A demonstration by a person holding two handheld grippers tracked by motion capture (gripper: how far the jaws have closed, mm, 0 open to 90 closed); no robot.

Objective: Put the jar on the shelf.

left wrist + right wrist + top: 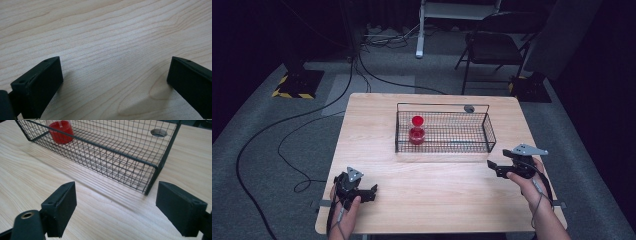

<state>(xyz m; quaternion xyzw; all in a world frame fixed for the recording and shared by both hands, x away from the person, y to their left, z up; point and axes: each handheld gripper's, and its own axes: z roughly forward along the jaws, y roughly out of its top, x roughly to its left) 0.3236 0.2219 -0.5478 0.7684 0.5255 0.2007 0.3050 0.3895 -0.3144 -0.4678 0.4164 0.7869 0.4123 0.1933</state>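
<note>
Wooden table (pixel 377 125); right gripper view catches perhaps a grommet (pixel 159 132) behind basket (pixel 152 167).

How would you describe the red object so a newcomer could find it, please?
On the wooden table sits a black wire basket. In the basket's left end stands a small clear bottle with a round red cap, the one bright red thing there.

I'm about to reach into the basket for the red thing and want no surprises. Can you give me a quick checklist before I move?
1. Left tongs open, holding nothing: ok.
2. Right tongs open, holding nothing: ok.
3. Red-capped clear container upright in the black wire basket: ok.
4. Container at the basket's left end, with open space to its right: ok.
5. Light wooden table bare between tongs and basket: ok.
6. Whether the container's cap is tight: cannot tell.
</note>
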